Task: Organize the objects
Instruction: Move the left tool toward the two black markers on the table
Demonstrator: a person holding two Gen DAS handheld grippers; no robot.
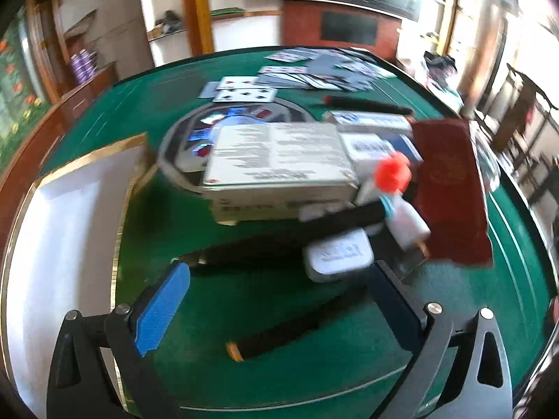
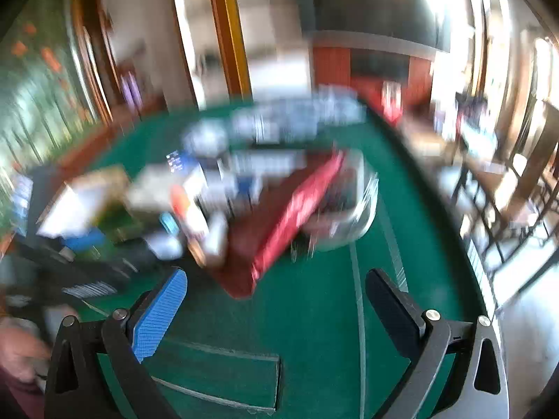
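Note:
A heap of objects lies on the green felt table [image 1: 349, 359]. In the left wrist view my left gripper [image 1: 279, 272] is open and empty, just short of a small white tin [image 1: 337, 255] and black sticks [image 1: 265, 248]. Behind them lie a white box [image 1: 279, 164], a white bottle with an orange cap [image 1: 393, 174], and a dark red booklet [image 1: 450, 192]. The right wrist view is blurred. My right gripper [image 2: 276, 279] is open and empty, in front of the red booklet [image 2: 290, 216].
A white gold-edged board [image 1: 70, 244] lies at the left. A round silver tray [image 1: 181, 136] sits under the box. Playing cards [image 1: 297, 73] are spread at the far side. A clear container [image 2: 353, 209] stands behind the booklet. Chairs [image 2: 506, 192] stand to the right.

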